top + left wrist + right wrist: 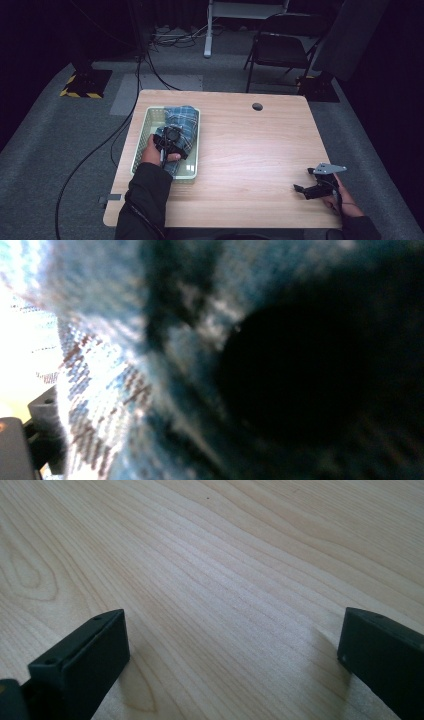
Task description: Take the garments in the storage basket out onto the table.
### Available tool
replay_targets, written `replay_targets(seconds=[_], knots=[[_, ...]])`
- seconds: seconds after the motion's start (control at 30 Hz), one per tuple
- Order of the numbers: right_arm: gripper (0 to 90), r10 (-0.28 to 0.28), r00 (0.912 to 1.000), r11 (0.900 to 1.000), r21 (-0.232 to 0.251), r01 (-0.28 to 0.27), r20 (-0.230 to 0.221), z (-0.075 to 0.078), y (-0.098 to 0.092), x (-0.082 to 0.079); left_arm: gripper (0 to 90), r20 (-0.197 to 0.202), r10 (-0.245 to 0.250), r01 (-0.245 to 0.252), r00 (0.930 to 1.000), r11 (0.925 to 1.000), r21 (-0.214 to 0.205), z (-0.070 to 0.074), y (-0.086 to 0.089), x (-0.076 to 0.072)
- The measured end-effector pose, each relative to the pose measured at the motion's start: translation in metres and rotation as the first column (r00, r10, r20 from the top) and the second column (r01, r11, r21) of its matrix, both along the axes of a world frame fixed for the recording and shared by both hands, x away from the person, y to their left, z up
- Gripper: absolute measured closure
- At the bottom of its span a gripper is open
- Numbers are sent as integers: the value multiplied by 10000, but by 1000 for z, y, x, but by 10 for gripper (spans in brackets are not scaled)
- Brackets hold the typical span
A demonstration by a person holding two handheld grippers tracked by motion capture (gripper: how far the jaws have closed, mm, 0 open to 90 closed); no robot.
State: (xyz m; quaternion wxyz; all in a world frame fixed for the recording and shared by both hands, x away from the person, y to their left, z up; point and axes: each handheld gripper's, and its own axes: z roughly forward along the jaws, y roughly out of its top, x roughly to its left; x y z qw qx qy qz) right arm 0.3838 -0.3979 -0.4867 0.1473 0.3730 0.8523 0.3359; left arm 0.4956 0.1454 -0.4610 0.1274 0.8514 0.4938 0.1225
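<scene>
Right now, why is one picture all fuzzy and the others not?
In the left gripper view the blue plaid cloth is pressed close to the camera, so it blurs, with a dark blot at right. The right gripper view shows sharp wood grain on the light wooden table. The high view is evenly lit on the table, dark around.

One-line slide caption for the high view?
Left gripper pressed into plaid cloth in the basket; right gripper idle, open, on the table.

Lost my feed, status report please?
Left gripper buried in plaid cloth in basket, jaws hidden. Right gripper open, idle over table. Nothing in the way.
</scene>
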Motion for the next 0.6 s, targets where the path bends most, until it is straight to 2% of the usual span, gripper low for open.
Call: replay_targets(seconds=[0.17, 0.37, 0.53, 0.6], knots=[[1, 0, 10000, 10000, -2, 0, 2, 0, 0, 0, 17, -81, 118, -115, 9999, 9994, 321, -2, -2, 1], [1, 2, 10000, 10000, -1, -2, 1, 0, 0, 0, 73, -73, 225, -221, 9997, 9989, 424, -2, -1, 2], [1, 1, 10000, 10000, -1, -1, 2, 0, 0, 0, 240, 86, 384, -388, 9992, 9978, 532, 3, 1, 0], [1, 1, 10000, 10000, -2, -1, 2, 0, 0, 0, 322, 207, 601, -611, 9980, 9967, 525, 5, 3, 0]])
